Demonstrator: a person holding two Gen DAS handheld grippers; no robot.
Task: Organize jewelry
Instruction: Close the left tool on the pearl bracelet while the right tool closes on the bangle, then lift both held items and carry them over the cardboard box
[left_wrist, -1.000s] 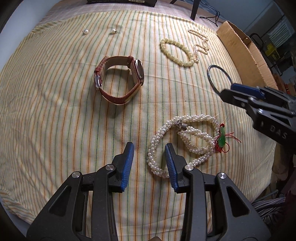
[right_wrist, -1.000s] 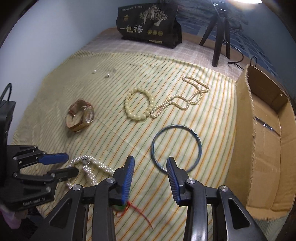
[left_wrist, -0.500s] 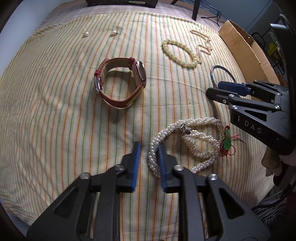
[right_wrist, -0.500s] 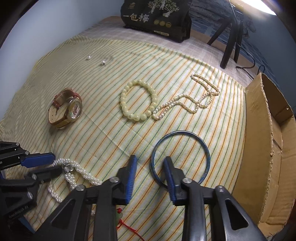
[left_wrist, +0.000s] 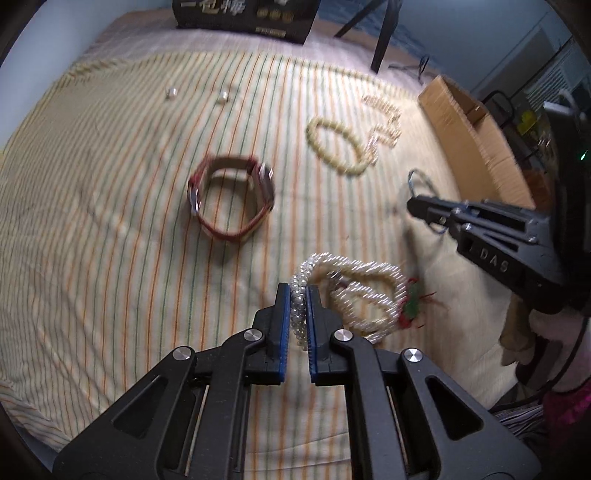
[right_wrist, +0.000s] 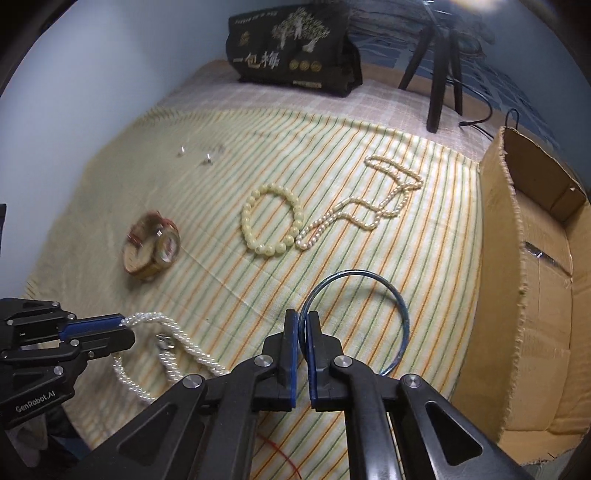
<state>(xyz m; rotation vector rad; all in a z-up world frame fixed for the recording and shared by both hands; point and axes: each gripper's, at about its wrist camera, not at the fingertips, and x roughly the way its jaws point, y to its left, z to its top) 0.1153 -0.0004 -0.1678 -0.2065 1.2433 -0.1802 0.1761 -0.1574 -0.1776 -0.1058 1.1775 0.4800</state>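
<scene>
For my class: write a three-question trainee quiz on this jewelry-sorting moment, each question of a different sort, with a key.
1. True or false: the left gripper is shut on the pearl bracelet.
2. Multiple choice: what is the right gripper clamped on? A) the watch B) the blue bangle C) the cream bead bracelet
3. Fill in: the open cardboard box stands at the ____ edge of the striped cloth, as seen from the right wrist.

Key: 1 true; 2 B; 3 right.
</scene>
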